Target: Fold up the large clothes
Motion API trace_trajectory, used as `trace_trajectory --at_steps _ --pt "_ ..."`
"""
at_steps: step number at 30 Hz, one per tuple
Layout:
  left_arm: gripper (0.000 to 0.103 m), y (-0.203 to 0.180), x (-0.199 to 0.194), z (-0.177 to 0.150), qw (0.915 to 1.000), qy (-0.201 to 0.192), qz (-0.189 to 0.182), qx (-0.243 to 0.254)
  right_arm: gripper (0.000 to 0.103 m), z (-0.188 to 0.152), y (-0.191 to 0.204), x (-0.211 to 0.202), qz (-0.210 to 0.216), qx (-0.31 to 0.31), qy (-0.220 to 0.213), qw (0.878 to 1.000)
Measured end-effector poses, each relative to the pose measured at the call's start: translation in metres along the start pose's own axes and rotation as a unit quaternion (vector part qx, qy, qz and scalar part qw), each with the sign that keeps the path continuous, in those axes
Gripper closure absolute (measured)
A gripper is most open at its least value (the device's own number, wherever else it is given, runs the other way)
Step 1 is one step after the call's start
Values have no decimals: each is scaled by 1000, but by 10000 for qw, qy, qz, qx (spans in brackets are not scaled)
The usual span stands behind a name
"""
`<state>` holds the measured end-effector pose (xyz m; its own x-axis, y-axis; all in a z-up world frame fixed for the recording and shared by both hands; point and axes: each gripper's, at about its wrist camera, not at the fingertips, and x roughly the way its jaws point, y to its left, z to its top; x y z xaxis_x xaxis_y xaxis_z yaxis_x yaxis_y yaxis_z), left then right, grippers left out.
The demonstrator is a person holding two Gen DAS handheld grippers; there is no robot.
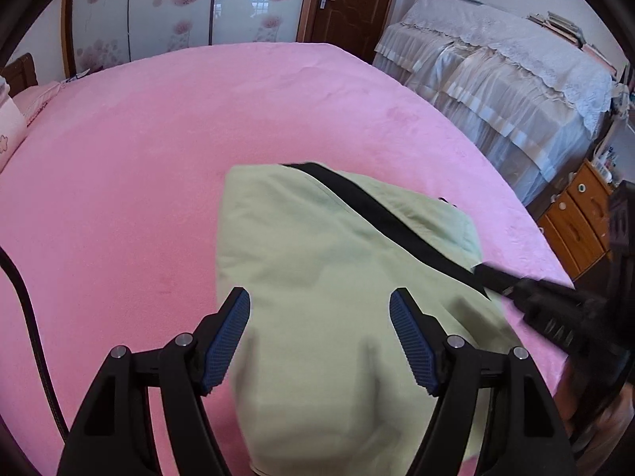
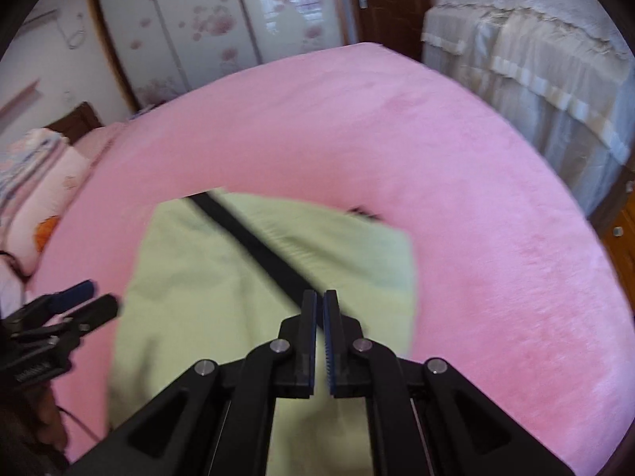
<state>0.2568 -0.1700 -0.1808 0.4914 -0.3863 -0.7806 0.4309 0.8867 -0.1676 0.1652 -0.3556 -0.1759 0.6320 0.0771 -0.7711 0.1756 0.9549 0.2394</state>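
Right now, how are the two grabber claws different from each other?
The left gripper has its jaws spread wide, while the right gripper has its jaws pressed almost together. The left gripper hangs over the plain green garment; the right gripper's tips sit at the garment's black stripe, though whether they pinch it is unclear. Both are black with blue ribbed pads and point down at the pink bed.

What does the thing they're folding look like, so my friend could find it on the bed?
Start at the big pink bed that fills the room. Near its close edge lies a pale green garment, partly folded. A black band runs slantwise across it, and nothing else on the pink cover is green.
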Motion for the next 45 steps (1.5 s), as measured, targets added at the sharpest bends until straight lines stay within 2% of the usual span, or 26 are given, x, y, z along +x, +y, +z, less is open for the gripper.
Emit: trace_trajectory --at_steps 2,3,5,6,7,8,9,11,13,18,26,31,33,34,38,45 --pt "31 -6 4 -9 9999 76 -62 47 99 -12 17 10 388 -57 198 9990" --pt "32 -9 10 -15 9998 174 -19 106 99 -18 20 17 426 -124 282 9986" --pt "32 -6 19 -29 9990 410 72 166 99 -29 19 33 239 -180 456 9985" --pt "32 -3 28 -33 9984 503 -73 258 99 -35 12 42 126 -143 555 9983" --pt "32 -1 34 -39 9979 552 36 323 103 -39 1 48 -173 -98 600 9980" --pt "32 3 35 -45 9976 543 160 403 103 -41 -11 50 -416 -47 574 9975" --pt "32 4 36 -48 9972 515 236 486 103 -43 -25 49 -464 40 513 9976" --pt "32 8 37 -51 9974 470 204 504 103 -45 -45 44 -760 110 438 9961" --pt "32 11 35 -52 9976 461 200 470 103 -47 -53 40 -706 130 422 9965" --pt "32 12 33 -51 9979 461 233 379 103 -53 -41 41 -942 -87 420 9946" --pt "32 2 32 -44 9976 573 281 252 100 -55 -36 28 -890 48 369 9953" --pt "32 -7 16 -40 9975 584 313 246 99 -54 -29 7 -932 15 314 9951" --pt "32 -14 4 -38 9975 490 412 295 96 -53 -26 -5 -941 -9 227 9953" --pt "32 -15 -1 -37 9975 446 459 294 91 -52 -24 -13 -962 -26 159 9952" --pt "32 -24 -30 -31 9983 245 466 267 61 -49 -13 -51 -921 -57 -234 9955" --pt "32 -33 -85 -26 9994 -55 227 271 46 -46 9 -114 -903 -293 -816 9921"
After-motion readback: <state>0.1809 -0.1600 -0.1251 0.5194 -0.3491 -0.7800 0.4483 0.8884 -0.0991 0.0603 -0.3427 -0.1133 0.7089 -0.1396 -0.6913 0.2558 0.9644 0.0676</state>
